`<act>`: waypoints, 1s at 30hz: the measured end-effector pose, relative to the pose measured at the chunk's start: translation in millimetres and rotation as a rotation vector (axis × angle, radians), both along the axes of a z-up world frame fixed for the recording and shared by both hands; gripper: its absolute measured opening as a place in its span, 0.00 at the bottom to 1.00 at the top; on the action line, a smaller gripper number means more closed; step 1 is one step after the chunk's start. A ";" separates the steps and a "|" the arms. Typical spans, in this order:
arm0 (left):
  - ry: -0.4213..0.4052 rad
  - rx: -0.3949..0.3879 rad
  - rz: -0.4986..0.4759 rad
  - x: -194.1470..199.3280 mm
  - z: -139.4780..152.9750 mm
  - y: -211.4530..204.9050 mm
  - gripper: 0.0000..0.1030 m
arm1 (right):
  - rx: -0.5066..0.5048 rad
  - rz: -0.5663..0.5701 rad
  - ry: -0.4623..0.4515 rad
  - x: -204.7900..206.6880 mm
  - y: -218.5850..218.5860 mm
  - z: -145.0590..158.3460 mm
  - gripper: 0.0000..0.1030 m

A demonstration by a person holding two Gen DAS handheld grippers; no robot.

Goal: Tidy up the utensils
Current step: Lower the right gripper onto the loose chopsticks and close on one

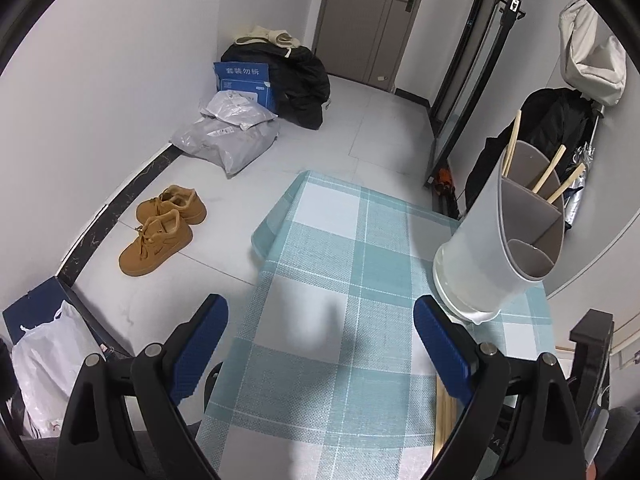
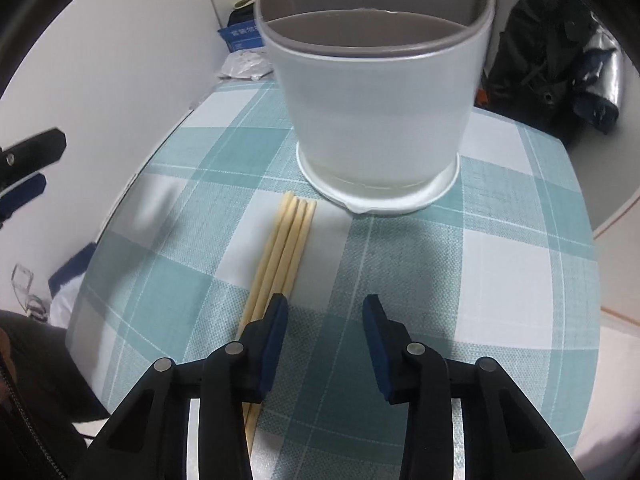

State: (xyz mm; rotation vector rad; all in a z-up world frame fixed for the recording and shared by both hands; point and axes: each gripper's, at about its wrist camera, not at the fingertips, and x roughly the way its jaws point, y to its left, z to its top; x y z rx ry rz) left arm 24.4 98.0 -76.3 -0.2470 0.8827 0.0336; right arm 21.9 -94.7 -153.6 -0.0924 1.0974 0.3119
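A white utensil holder [image 2: 376, 120] with grey dividers stands on the teal checked table [image 2: 500, 264]. In the left wrist view the holder [image 1: 480, 248] holds a few wooden chopsticks [image 1: 554, 174] in its far compartment. Several loose chopsticks [image 2: 286, 248] lie side by side on the cloth in front of the holder. My right gripper [image 2: 325, 310] is open and empty, low over the table, its left finger just over the near ends of the chopsticks. My left gripper [image 1: 320, 316] is open and empty above the table's left part.
Brown shoes [image 1: 164, 228], grey parcels [image 1: 228, 136], a blue box [image 1: 246, 82] and black clothing [image 1: 300, 80] lie on the floor left of the table. A white plastic bag [image 1: 48, 360] sits at lower left. A black bag [image 2: 560, 56] is behind the holder.
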 end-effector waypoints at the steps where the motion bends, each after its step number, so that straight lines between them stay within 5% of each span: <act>1: 0.000 0.001 0.002 -0.5 -0.2 -0.4 0.89 | -0.001 0.005 -0.002 -0.7 1.9 0.2 0.35; 10: 0.013 -0.012 0.030 -0.5 -2.3 9.3 0.89 | -0.063 0.001 -0.016 2.3 28.0 1.8 0.32; 16: 0.028 -0.013 0.047 0.1 -5.8 13.2 0.89 | -0.062 0.010 0.008 10.2 27.5 3.5 0.10; 30: 0.035 0.000 0.062 -2.4 -8.2 14.2 0.89 | -0.035 0.019 0.001 9.6 20.3 9.1 0.09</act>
